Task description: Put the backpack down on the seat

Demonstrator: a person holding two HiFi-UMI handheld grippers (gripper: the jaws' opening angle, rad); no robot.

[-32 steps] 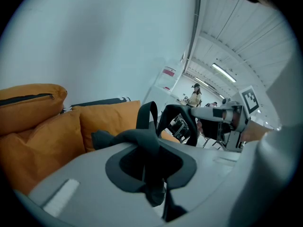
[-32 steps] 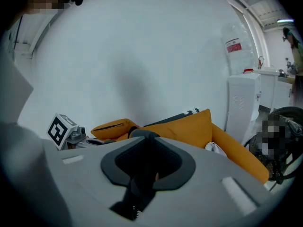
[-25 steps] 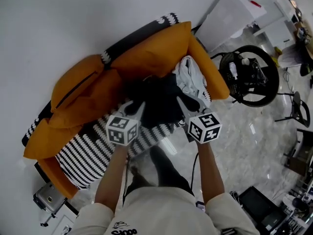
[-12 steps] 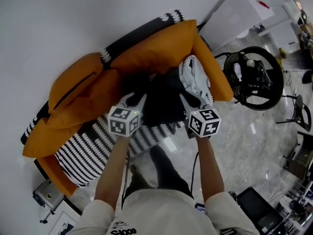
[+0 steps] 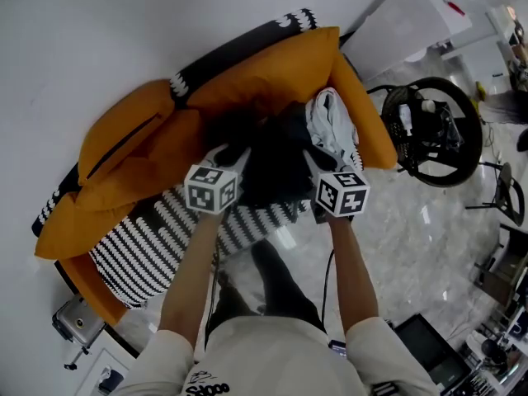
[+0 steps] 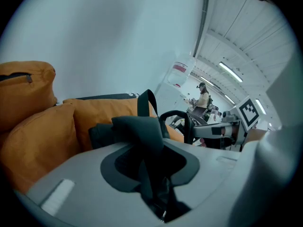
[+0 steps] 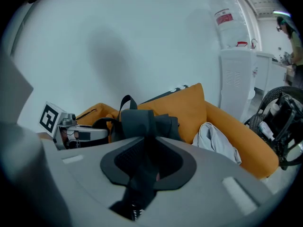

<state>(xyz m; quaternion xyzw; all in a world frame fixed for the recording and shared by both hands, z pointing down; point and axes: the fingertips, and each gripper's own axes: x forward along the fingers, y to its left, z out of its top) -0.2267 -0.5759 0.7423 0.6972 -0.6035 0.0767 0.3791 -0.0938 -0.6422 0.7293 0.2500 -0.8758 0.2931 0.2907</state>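
Observation:
A black backpack [image 5: 272,167] rests on the orange sofa, against the back cushion [image 5: 264,77] and above the striped seat [image 5: 157,246]. My left gripper [image 5: 231,155] is at its left side with a black shoulder strap [image 6: 142,136] pinched between its jaws, which are opening. At the backpack's right side, my right gripper [image 5: 312,165] is shut on the other strap [image 7: 139,126]. In the right gripper view the bag's carry loop [image 7: 125,100] stands up behind the strap. Both straps run back into the jaws, so the pads are hidden.
A crumpled white cloth [image 5: 330,126] lies on the seat beside the sofa's right arm [image 5: 363,130]. Loose orange cushions [image 5: 124,151] fill the left end. A black steering-wheel rig [image 5: 429,130] and a white water dispenser [image 5: 412,23] stand on the right of the sofa.
Both grippers have moved a little further over the seat toward the back cushion with the backpack. The straps stay between the jaws.

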